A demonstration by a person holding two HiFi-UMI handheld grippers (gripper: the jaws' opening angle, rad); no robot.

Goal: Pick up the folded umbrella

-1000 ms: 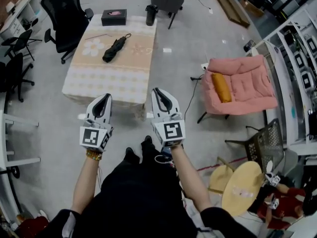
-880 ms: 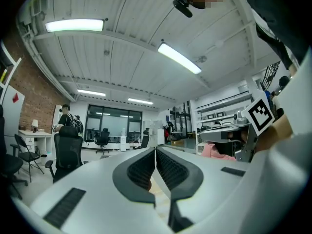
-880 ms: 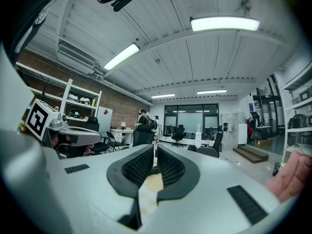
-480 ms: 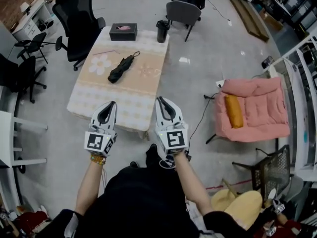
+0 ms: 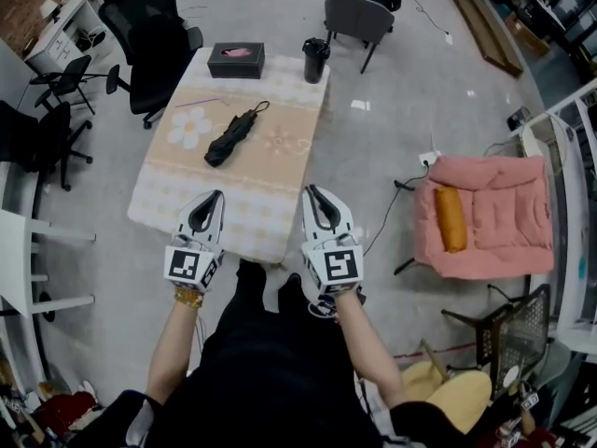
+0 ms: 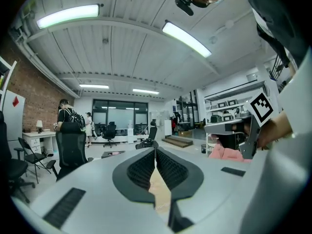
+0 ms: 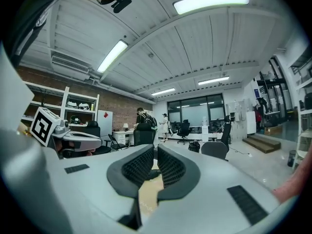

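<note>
The folded black umbrella (image 5: 231,137) lies slantwise on the beige flower-print tablecloth (image 5: 261,180), near the middle of the table. Both grippers are held out level over the table's near edge, well short of the umbrella. My left gripper (image 5: 215,195) is shut with nothing in it, and its pads meet in the left gripper view (image 6: 155,150). My right gripper (image 5: 312,191) is to the right of it, jaws together and empty, as the right gripper view (image 7: 156,151) also shows. Only a strip of beige cloth shows between each pair of jaws.
A black box (image 5: 236,60) and a black cup (image 5: 315,60) stand at the table's far end. Office chairs (image 5: 154,40) stand left of and behind the table. A pink cushioned seat (image 5: 490,222) with an orange bolster (image 5: 451,218) is on the right.
The person has stepped toward the table. Both grippers, still shut, now reach over its near edge, and the umbrella sits closer to them.
</note>
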